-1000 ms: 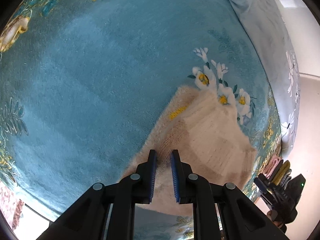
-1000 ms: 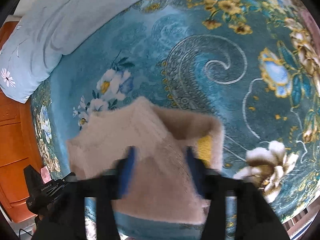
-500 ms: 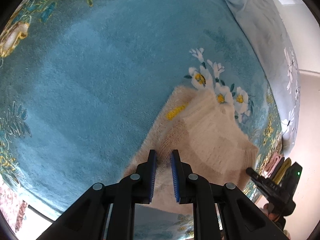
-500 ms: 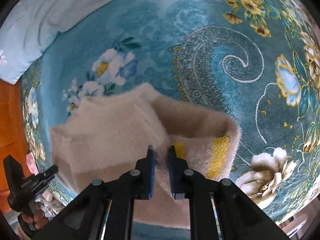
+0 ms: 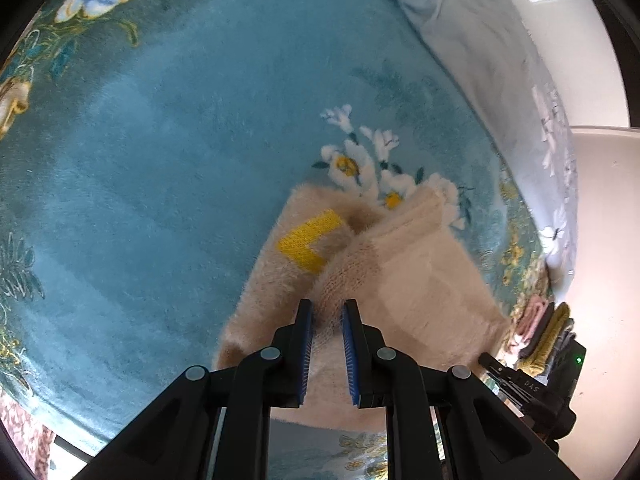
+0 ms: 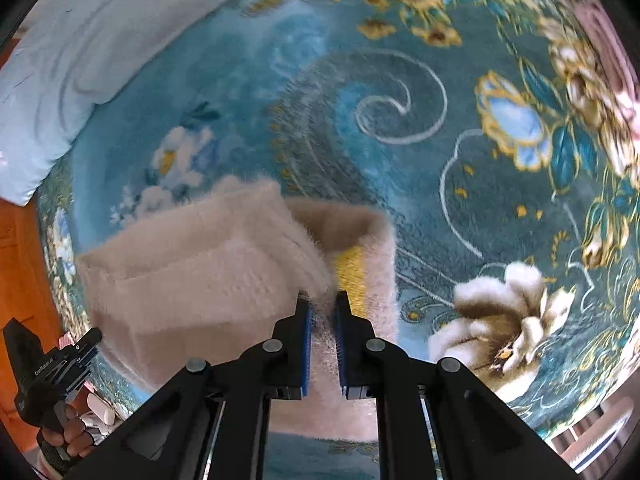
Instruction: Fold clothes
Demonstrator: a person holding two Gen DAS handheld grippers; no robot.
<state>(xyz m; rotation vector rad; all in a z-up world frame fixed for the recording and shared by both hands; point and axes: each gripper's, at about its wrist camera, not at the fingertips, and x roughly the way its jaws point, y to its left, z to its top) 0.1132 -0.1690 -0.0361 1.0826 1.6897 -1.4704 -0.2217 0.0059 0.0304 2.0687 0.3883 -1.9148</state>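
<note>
A fuzzy beige sweater [image 5: 420, 280] with a yellow stripe [image 5: 308, 240] lies folded on a teal floral blanket [image 5: 180, 160]. My left gripper [image 5: 328, 312] is shut on a raised fold at the sweater's near edge. My right gripper [image 6: 322, 304] points straight down, pinching the near edge of the sweater [image 6: 200, 272] beside the yellow stripe [image 6: 352, 276]. The upper layer stands lifted off the lower one between the two grips. Each view shows the other gripper at the sweater's far corner: right gripper [image 5: 486, 358], left gripper [image 6: 94, 336] held by a hand [image 6: 68, 432].
A pale blue pillow [image 5: 500, 60] [image 6: 80, 40] lies along the blanket's far side. A stack of folded clothes [image 5: 540, 328] sits past the blanket's edge at the right. Orange wooden furniture [image 6: 20, 260] stands at the left. Open blanket [image 6: 440, 160] stretches beyond the sweater.
My right gripper has closed from wide open onto the sweater's near edge. The top layer has lifted, showing more of the yellow stripe. The left gripper has kept its grip.
</note>
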